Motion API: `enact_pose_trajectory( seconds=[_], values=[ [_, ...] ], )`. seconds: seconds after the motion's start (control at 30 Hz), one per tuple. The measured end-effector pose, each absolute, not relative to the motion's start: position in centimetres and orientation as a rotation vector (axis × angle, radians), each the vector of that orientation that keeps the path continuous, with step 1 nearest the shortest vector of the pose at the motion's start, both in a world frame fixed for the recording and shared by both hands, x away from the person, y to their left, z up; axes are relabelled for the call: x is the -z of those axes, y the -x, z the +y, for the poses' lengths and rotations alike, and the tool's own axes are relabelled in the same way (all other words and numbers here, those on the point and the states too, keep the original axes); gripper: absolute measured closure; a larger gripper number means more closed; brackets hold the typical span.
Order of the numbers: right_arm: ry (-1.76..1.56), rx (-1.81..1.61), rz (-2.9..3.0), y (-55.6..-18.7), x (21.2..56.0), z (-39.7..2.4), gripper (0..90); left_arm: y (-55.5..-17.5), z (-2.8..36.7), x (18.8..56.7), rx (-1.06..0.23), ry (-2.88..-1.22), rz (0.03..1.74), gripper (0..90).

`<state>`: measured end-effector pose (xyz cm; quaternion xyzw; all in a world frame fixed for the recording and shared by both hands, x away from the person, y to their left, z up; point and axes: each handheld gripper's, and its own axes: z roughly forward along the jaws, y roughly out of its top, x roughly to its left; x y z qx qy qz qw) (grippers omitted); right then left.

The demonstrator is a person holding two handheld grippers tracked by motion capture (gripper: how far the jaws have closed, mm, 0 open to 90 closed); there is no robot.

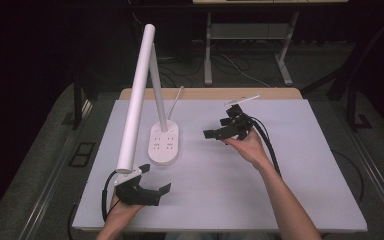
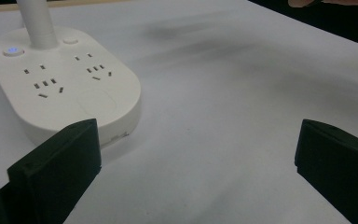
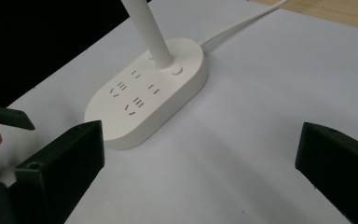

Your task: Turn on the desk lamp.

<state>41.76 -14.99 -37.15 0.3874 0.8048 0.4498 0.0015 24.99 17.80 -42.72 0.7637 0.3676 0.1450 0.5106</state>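
Nearest the person, left gripper held low over the front-left of the worktop, jaws spread wide with nothing between them, directly beneath the drooping head of the white desk lamp. Risk here, as a judgement: any lift of that hand likely to knock the long head from below, tipping or swinging the lamp, since the tall arm puts weight well out from the base. Just beyond, the oval lamp base with its socket slots and a small blue-lit button, flat on the worktop, ahead and left of the left gripper in the left gripper view, near but apart. Second risk: a wide-open jaw closing on the smooth rounded edge of the base apt to slip off, or to shove the base sideways rather than hold it. Farther in and to the right, right gripper raised over mid-worktop, jaws likewise spread and empty, aimed at the base from its far side, well apart from it. Farthest, the white power cord running off the back of the base toward the wooden edge; possible snag if the lamp gets dragged forward.
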Motion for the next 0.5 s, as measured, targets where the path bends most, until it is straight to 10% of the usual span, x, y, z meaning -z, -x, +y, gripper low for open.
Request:
enact_pose_trajectory(
  seconds=[0.5],
  values=[
    [-1.159, -1.417, 2.568, -43.5, 37.1, -10.9, 0.5, -25.0, 18.0, 42.6, -0.356, -1.838, 0.881, 0.0]
  ],
)
